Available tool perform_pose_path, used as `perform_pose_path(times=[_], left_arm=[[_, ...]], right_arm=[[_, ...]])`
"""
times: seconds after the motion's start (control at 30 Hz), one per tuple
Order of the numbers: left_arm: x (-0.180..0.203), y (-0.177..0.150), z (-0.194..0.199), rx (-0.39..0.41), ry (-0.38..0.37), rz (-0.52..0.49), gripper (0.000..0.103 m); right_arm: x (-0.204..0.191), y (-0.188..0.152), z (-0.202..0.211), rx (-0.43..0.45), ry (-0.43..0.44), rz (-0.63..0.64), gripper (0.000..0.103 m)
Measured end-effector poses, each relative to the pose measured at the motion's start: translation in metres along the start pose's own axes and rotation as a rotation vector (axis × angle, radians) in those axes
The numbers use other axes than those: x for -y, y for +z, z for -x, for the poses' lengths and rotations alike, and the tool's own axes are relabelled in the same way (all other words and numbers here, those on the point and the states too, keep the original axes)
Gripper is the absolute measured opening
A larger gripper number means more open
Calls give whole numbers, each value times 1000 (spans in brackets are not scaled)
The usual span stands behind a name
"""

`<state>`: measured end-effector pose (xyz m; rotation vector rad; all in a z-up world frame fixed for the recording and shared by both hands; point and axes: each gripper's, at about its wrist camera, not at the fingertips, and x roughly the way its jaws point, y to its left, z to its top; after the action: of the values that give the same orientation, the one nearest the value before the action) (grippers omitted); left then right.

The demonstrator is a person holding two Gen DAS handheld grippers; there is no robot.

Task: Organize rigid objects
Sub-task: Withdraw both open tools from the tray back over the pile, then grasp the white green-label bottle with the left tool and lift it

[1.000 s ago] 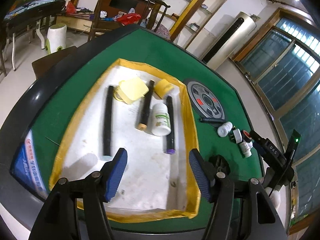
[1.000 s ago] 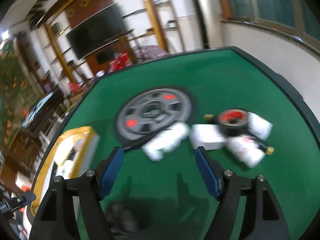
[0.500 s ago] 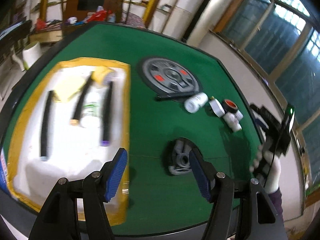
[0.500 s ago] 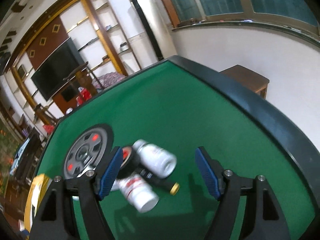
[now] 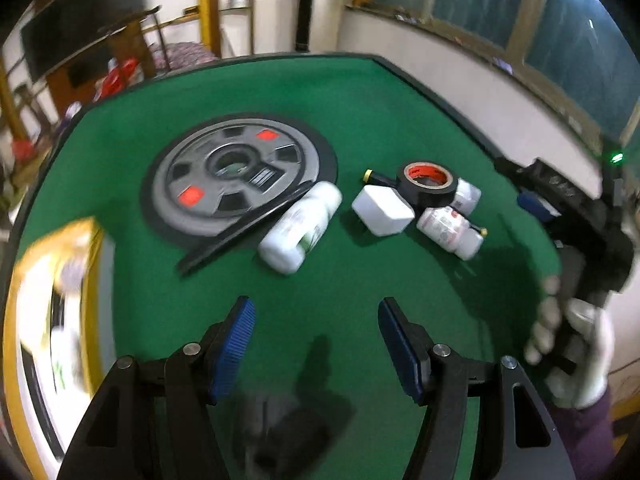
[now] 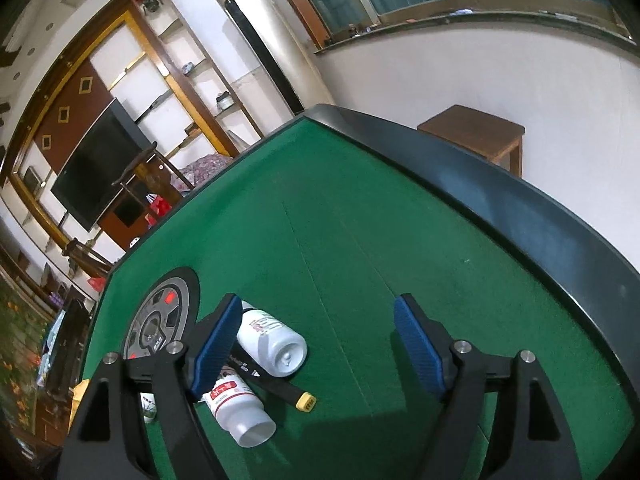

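My left gripper point(image 5: 316, 340) hangs open over bare green felt, nothing between its blue pads. Beyond it lie a big white bottle point(image 5: 300, 232) against a black stick point(image 5: 244, 232), a white box point(image 5: 382, 210), a black tape roll point(image 5: 426, 184) with a red core, and small white bottles point(image 5: 450, 232). My right gripper point(image 6: 316, 344) is low over the table with its jaws opening. One small white bottle point(image 6: 276, 340) lies just inside its left finger, untouched. A second bottle point(image 6: 240, 412) and a black pen with a yellow tip point(image 6: 288, 392) lie below that finger.
A grey weight plate point(image 5: 236, 172) lies flat on the felt left of the items. The yellow-rimmed white tray point(image 5: 92, 248) sits blurred at the far left. A gloved hand point(image 5: 576, 344) is at the right. The table's black rim point(image 6: 520, 216) curves round, a wooden stool point(image 6: 476, 132) beyond.
The left view swung right from the tray with its sticks and bottle to the loose items by the weight plate. The right view rolled and closed in on the small bottles, jaws slightly wider.
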<state>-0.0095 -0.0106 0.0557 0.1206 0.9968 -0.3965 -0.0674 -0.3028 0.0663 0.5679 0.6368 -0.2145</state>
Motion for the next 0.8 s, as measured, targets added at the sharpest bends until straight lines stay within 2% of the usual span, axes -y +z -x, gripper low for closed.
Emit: perform_pose_path(times=[0.07, 0.17, 0.3, 0.37, 0.4, 0.57, 0.8], left_arm=[[7, 13, -17, -17, 17, -56, 67], [8, 32, -40, -13, 96, -98, 67], [9, 45, -63, -40, 96, -120, 67], [13, 44, -66, -26, 127, -150, 56], [15, 42, -65, -13, 139, -161, 44], [9, 33, -56, -6, 90, -128, 44], [13, 7, -40, -46, 72, -122, 44]], right_arm=[[0, 0, -3, -14, 5, -4, 78], [-3, -1, -5, -23, 10, 0, 78], [-11, -4, -4, -25, 5, 24, 78], [-13, -4, -6, -29, 4, 34, 78], [-15, -4, -7, -32, 3, 39, 78], [-15, -5, -9, -38, -2, 45, 78], [-16, -5, -11, -43, -4, 44, 78]])
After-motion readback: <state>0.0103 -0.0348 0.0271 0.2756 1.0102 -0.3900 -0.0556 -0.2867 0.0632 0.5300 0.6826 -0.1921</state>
